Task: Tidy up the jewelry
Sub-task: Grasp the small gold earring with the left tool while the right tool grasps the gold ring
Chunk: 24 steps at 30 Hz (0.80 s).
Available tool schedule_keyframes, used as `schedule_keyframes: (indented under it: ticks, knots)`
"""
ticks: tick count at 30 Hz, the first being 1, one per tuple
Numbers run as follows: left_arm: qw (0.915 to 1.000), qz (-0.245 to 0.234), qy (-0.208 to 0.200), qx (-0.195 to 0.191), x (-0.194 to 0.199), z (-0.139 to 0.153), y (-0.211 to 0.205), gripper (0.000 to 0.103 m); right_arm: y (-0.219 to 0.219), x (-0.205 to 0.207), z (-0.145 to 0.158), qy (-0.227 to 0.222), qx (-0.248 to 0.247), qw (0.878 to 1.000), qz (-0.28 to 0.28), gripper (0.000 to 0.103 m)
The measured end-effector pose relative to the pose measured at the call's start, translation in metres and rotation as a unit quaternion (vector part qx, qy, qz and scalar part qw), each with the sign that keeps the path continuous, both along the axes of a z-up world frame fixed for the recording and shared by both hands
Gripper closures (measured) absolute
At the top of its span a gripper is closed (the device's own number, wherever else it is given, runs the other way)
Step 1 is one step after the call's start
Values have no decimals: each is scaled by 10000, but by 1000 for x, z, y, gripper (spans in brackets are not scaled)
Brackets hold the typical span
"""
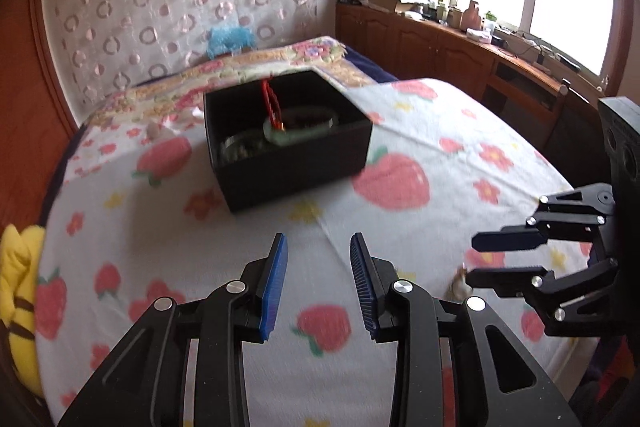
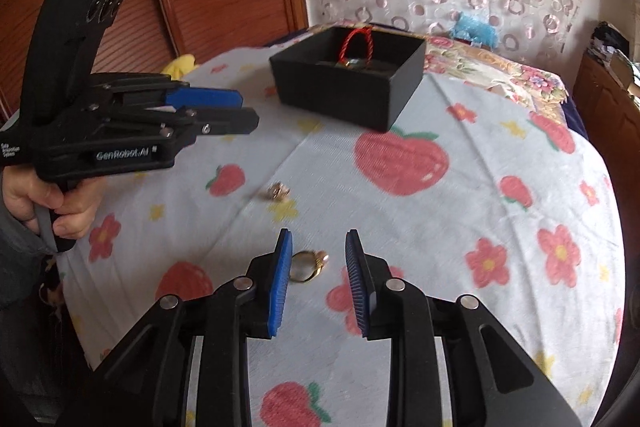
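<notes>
A shiny gold ring [image 2: 307, 266] lay on the strawberry-print bedsheet [image 2: 460, 227], between the parted blue ribbed pads of the right tool [image 2: 319, 281], untouched; the left tool [image 1: 319, 285] gaped empty.

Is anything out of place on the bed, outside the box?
Yes. Two gold rings lie loose on the strawberry sheet, not in the black box: one ring right at the right tool, between its open fingers, and another ring farther on, toward the box.
</notes>
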<state>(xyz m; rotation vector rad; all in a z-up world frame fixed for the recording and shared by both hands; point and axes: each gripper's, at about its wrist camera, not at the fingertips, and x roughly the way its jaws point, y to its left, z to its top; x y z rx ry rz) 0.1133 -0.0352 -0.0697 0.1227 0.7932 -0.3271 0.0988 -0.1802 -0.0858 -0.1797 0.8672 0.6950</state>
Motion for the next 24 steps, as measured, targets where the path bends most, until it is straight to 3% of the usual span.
schedule_keyframes:
  ticks: [9,10,11,12,24]
  knots:
    - [9997,-90,205,-14,-14,-11,-2,72,10,-3,-10,7,-410,9991,109,73]
    - [9997,-119,219,-33,-14,-11,-4,71,10,-3,-10,9,-415,9991,113,75]
    - [9996,-143,232,-41,-14,-12,-6,71,10,-3,-9,15,-405,9991,119,87]
    - [9995,-182,245,-39,-15,-12,-9,71,10,-3,-10,27,-411,9991,128,90]
    - [9986,-429,316,11,-13,-16,-33,70,-4,-9,-2,-74,-288,9996,-8,91]
